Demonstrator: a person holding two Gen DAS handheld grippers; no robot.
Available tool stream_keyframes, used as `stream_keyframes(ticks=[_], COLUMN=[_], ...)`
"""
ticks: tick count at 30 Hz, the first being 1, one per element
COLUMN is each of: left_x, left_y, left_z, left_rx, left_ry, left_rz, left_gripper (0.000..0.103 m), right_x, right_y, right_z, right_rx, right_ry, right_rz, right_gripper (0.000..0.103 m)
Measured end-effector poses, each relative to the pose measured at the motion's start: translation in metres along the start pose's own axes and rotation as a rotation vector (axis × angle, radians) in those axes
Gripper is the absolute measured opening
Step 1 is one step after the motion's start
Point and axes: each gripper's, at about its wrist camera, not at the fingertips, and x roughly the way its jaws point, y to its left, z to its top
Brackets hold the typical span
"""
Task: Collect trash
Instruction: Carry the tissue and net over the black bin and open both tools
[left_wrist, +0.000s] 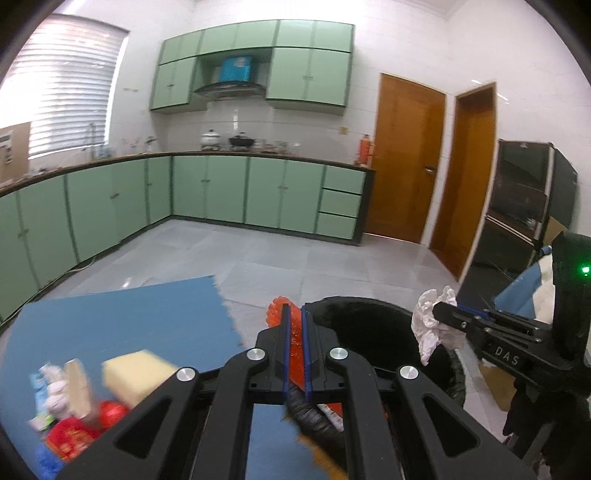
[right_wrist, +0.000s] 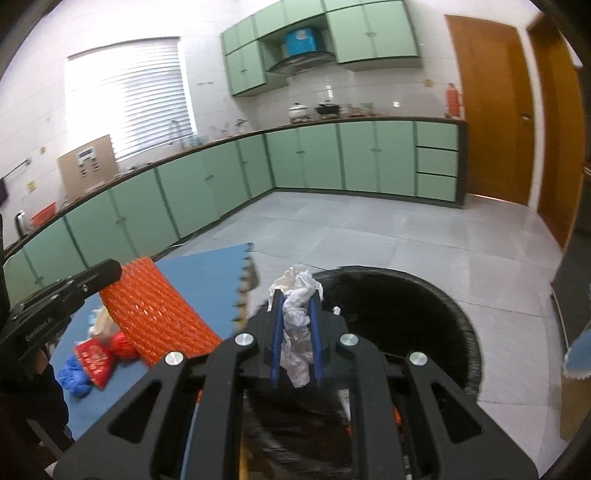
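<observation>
Orange mesh (right_wrist: 159, 314), a ribbed foam net, is pinched edge-on between the pads of the left gripper (left_wrist: 294, 314), jaws nearly closed on it; it is held above the near edge of the blue mat (left_wrist: 129, 317), just beside the bin (right_wrist: 443, 317). Crumpled white tissue (right_wrist: 299, 314) is clamped in the right gripper (right_wrist: 297, 295), jaws closed tight on the wad, which bulges above and below the blue pads (right_wrist: 275, 332). The tissue is held over the rim of the black-lined bin, which stands on the grey tiled floor (right_wrist: 369, 229). On the mat are seen a yellow sponge (left_wrist: 136, 373), a red packet (right_wrist: 94, 363), a blue wad (right_wrist: 74, 373) and other blurred litter. Green cabinets (left_wrist: 221, 192) line the far walls.
</observation>
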Motion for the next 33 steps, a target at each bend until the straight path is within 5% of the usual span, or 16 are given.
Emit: stream_keyframes(ticks=[12,17,19,21,26,28,33], left_x=[0.109,0.143,0.149,0.152,0.137,0.124,0.072], left_y=[-0.059,-0.066,-0.067,-0.065,-0.052,-0.046,-0.021], left_z=[-0.019,-0.036,-0.04,-0.042,-0.037,-0.032,-0.021], left_rx=[0.046,0.054,0.05,0.045,0.009,0.007,0.005], left_ry=[0.143,0.22,0.245,0.26,0.245,0.225,0.138], left_rz=[-0.072,-0.081,-0.094,-0.096,-0.089,-0.077,-0.011], left_gripper=[0.005,0.007,0.016,0.033,0.046,0.05,0.068], right_x=[0.061,0.086,0.092,0.092,0.072,0.061,0.026], right_y=[-0.078,-0.091,-0.096,-0.1,-0.098,-0.095,-0.059], right_z=[-0.041,-0.058,-0.062,-0.062,-0.059,-0.052,-0.035], right_rx=[0.042,0.05,0.054,0.062,0.078,0.096,0.087], right_ry=[0.104,0.155,0.172,0.172,0.142,0.121,0.039], right_rz=[-0.102,-0.128,-0.146,-0.157,-0.189,-0.19,-0.169], right_gripper=[0.014,0.022,0.042,0.05,0.072,0.089,0.095])
